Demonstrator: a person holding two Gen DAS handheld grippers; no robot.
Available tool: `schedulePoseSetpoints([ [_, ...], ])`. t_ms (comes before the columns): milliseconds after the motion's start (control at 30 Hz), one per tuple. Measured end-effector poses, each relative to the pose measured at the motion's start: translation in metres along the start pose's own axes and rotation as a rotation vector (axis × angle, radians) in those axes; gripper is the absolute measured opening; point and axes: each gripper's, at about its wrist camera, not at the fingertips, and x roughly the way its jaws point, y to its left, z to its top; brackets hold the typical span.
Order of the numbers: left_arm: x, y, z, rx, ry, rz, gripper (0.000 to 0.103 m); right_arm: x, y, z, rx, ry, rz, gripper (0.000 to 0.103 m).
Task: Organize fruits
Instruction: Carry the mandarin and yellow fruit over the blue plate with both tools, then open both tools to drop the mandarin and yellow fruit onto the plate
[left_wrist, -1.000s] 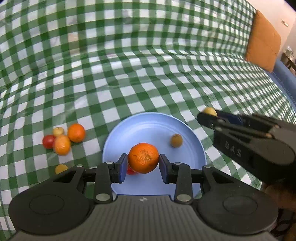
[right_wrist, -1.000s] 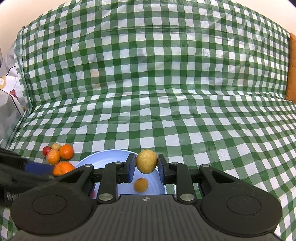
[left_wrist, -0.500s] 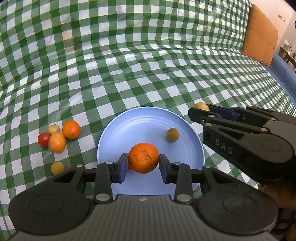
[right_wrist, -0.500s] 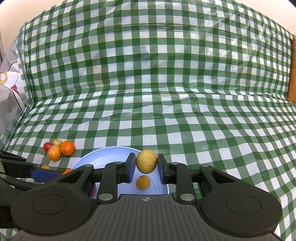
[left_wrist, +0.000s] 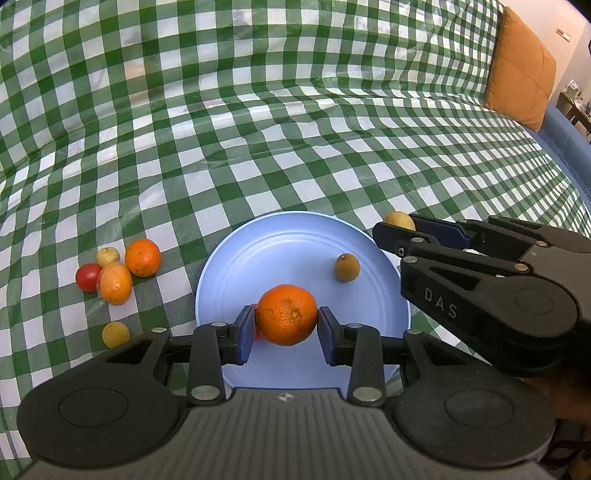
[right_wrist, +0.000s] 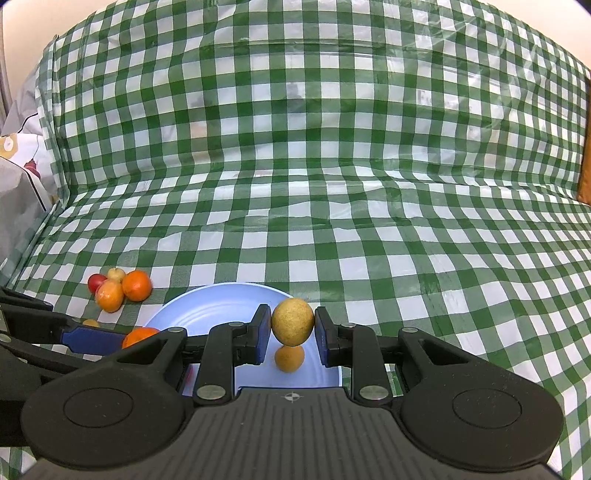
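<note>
The left claw (left_wrist: 287, 329) holds an orange (left_wrist: 286, 314) tight between its blue pads, over the near part of the blue plate (left_wrist: 295, 243). The right claw (right_wrist: 291, 334) squeezes a yellow fruit (right_wrist: 292, 321) and hangs over the far right side of the plate. One small brown fruit (left_wrist: 347, 267) already sits on the plate. Something red (left_wrist: 255, 321) peeks out behind the orange, but it is too hidden to name. More fruit (left_wrist: 118, 271) waits in a little pile on the checked cloth (left_wrist: 295, 147), left of the plate, and one small yellow one (left_wrist: 115, 334) lies apart, closer in. Both claws look ready to let go. If a claw opens from too high, its round fruit could bounce and roll off the plate. The yellow fruit is near the edge, so it could slip over the rim. The orange could bump the red thing. The two claws are close together and could knock into each other.
</note>
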Motion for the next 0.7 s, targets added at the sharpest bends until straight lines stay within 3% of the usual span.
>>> schedulePoseSetpoints([
  [600, 0.0015, -0.0026, 0.0001, -0.001, 0.005, -0.006, 0.041, 0.0038, -0.0011, -0.0002, -0.006, 0.008, 0.007, 0.027],
  [700, 0.0003, -0.0054, -0.0003, -0.001, 0.0, -0.014, 0.05, 0.0056, -0.0017, -0.0004, -0.006, 0.011, 0.002, 0.032],
])
